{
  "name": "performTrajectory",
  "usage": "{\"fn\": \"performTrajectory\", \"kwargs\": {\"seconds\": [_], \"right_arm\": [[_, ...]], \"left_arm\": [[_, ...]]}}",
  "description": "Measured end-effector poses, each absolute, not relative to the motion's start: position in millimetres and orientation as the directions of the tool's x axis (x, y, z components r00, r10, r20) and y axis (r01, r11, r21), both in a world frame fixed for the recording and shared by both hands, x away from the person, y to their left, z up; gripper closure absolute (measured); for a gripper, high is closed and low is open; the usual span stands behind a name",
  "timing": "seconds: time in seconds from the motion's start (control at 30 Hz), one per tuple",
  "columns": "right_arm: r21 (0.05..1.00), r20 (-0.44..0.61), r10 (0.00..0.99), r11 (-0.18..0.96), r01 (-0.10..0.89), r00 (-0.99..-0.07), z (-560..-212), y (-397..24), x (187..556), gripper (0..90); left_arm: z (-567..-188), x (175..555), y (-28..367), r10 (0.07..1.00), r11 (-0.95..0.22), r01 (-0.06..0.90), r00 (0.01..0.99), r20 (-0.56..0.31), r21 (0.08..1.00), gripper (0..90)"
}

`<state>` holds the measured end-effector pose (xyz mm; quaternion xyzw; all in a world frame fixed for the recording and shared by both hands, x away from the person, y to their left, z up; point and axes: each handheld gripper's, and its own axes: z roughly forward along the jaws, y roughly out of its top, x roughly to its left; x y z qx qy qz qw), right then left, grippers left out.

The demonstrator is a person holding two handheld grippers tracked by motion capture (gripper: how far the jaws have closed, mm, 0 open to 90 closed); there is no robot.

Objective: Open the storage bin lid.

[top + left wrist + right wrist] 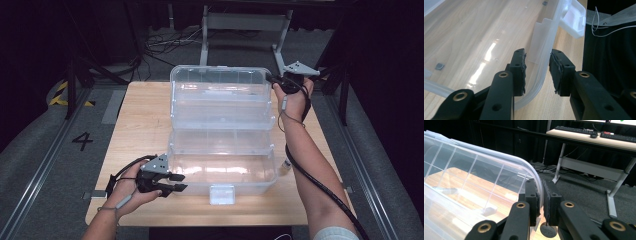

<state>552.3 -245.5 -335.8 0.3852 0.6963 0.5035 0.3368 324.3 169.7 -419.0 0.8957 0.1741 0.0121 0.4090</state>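
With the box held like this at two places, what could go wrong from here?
1. The right claw pinches only the thin rim at the corner of the raised lid. It may slip off, and the lid could drop.
2. The left claw straddles the front corner wall of the clear box, but its pads look apart from it, so the box may slide on the table.
3. Pulling the lid further could strain its hinge.

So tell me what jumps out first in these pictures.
A big clear plastic storage box stands open in the middle of the wooden table, its lid raised upright at the far side. The right gripper pinches the lid's top right corner, while the left gripper straddles the box's near left rim.
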Motion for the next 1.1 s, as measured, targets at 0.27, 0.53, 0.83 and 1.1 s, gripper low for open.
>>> {"fn": "performTrajectory", "kwargs": {"seconds": [0.27, 0.53, 0.83, 1.1], "right_arm": [[0.957, -0.069, 0.872, 0.194, 0.214, -0.485, -340, -246, 559, 83.4], [0.962, -0.032, 0.865, 0.163, 0.221, -0.5, -349, -248, 568, 83.1], [0.964, -0.004, 0.862, 0.138, 0.228, -0.507, -359, -250, 577, 83.0], [0.966, 0.005, 0.857, 0.129, 0.223, -0.516, -369, -251, 584, 82.6]], "left_arm": [[-419, 323, 169, 0.331, -0.6, 0.305, 0.936, -0.118, 0.739, 65.6], [-419, 322, 168, 0.341, -0.6, 0.31, 0.933, -0.116, 0.738, 64.9], [-419, 321, 168, 0.35, -0.597, 0.316, 0.93, -0.115, 0.737, 64.3], [-419, 322, 168, 0.348, -0.597, 0.319, 0.93, -0.12, 0.736, 64.4]]}}
